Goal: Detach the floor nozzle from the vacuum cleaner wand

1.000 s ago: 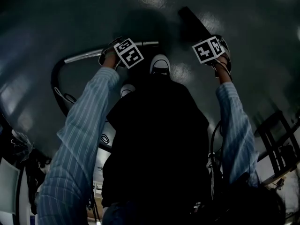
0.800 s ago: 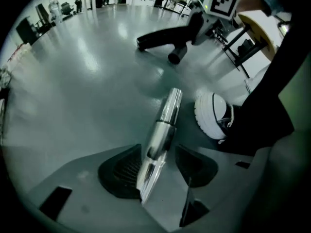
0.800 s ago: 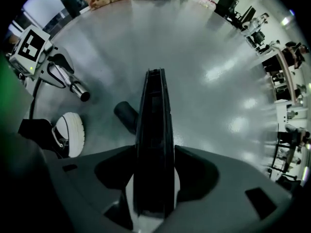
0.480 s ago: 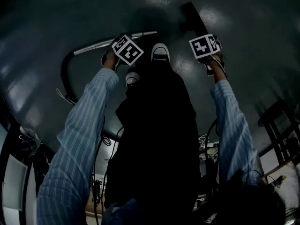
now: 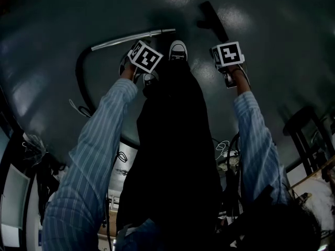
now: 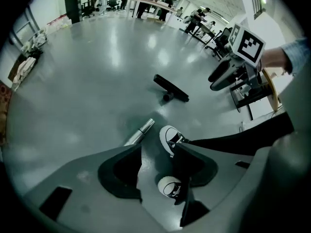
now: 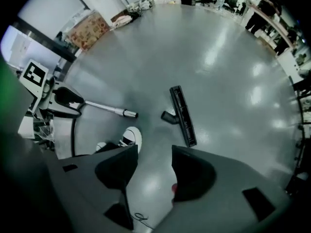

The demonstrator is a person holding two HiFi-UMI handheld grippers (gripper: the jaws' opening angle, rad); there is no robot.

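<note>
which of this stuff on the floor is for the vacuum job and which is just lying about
For the job: floor nozzle, lying apart from the wand; hose.
Lying about: cables; dark furniture frame; cardboard box.

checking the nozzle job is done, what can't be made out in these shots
- Hose: head view, its lower end vanishes behind the left sleeve.
- Wand: left gripper view, all but the tip covered by the left gripper's own finger.
- Floor nozzle neck: too small and dark in every view.
- Right gripper fingers: head view, under its marker cube.
</note>
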